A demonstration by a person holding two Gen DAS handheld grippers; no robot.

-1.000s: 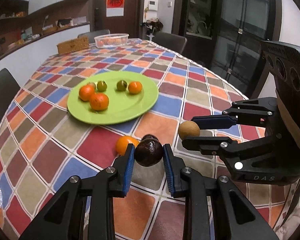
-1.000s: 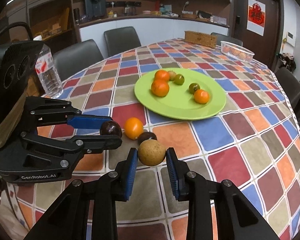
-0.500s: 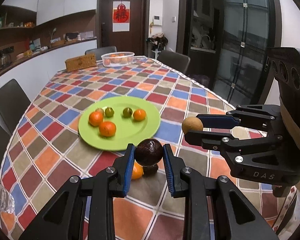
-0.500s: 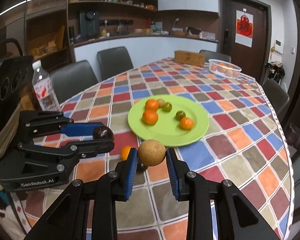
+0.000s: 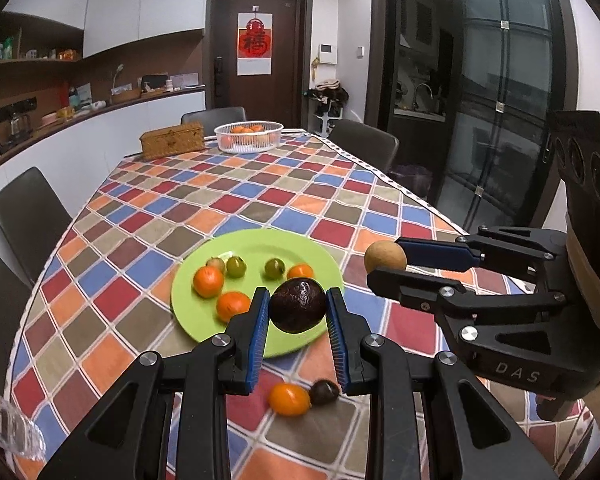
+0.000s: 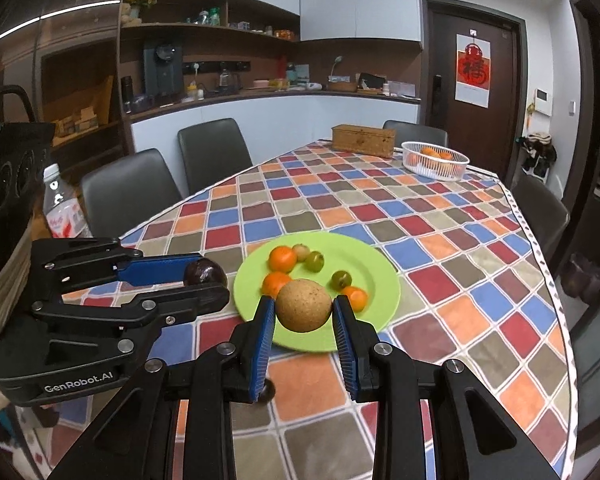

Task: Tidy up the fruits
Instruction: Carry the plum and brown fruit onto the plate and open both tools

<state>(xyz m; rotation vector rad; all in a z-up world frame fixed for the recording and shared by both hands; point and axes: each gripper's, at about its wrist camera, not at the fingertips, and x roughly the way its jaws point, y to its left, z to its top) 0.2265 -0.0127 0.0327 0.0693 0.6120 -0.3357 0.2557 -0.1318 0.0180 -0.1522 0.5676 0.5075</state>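
Note:
My left gripper (image 5: 298,308) is shut on a dark purple fruit (image 5: 298,305) and holds it in the air over the near edge of the green plate (image 5: 256,244). My right gripper (image 6: 304,310) is shut on a round tan fruit (image 6: 304,304), also in the air near the plate (image 6: 360,252). The plate holds several small oranges and green fruits. An orange (image 5: 289,399) and a dark fruit (image 5: 324,392) lie on the tablecloth below my left gripper. The tan fruit (image 5: 385,256) shows in the left view, and the dark fruit (image 6: 204,273) in the right view.
A white basket of oranges (image 5: 249,137) and a wicker box (image 5: 172,145) stand at the table's far end. A plastic bottle (image 6: 62,212) stands at the left edge. Dark chairs (image 6: 214,152) surround the checkered table.
Both grippers have risen with their fruits and moved towards the plate. The orange and the dark fruit on the cloth now lie below and behind the left fingertips.

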